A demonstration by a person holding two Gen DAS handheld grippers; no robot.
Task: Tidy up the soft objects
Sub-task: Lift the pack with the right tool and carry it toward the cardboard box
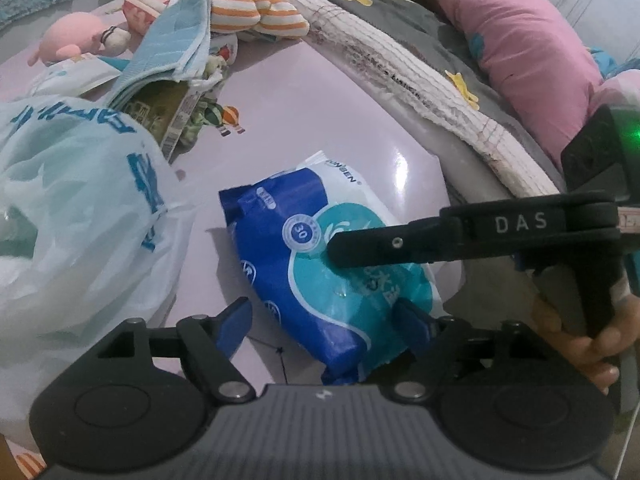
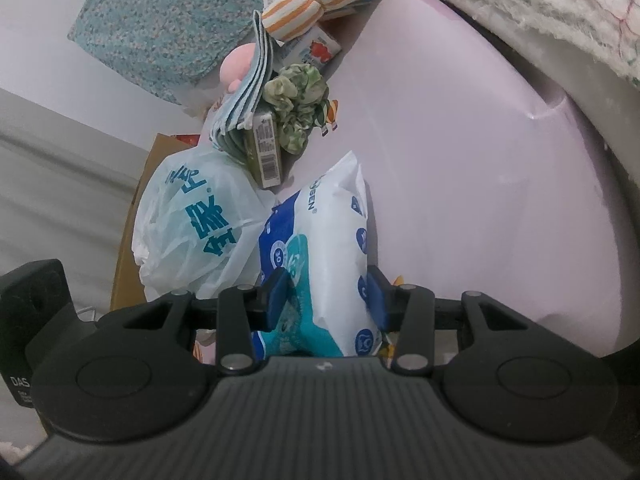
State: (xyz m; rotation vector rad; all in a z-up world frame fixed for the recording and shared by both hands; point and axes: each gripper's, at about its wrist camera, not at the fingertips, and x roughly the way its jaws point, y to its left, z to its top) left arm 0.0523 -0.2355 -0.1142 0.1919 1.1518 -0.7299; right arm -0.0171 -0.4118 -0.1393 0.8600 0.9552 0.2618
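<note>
A soft pack of wipes [image 1: 280, 264], blue, white and teal, lies on the glossy pink table [image 1: 320, 100]. My right gripper [image 1: 344, 252] reaches in from the right, held by a hand [image 1: 592, 348]. In the right wrist view its blue pads [image 2: 276, 296] press both sides of the wipes pack [image 2: 332, 240], so my right gripper [image 2: 326, 296] is shut on it. My left gripper [image 1: 324, 320] stands open over the pack's near end; its right finger lies over the pack and its left finger over bare table.
A white plastic bag [image 1: 80, 208] with blue print bulges at the left. Behind it are a folded light-blue cloth [image 1: 172, 40], a green box [image 1: 164, 108], a pink plush [image 1: 68, 36] and a striped orange toy [image 1: 256, 12]. A quilted bed edge [image 1: 420, 80] borders the right.
</note>
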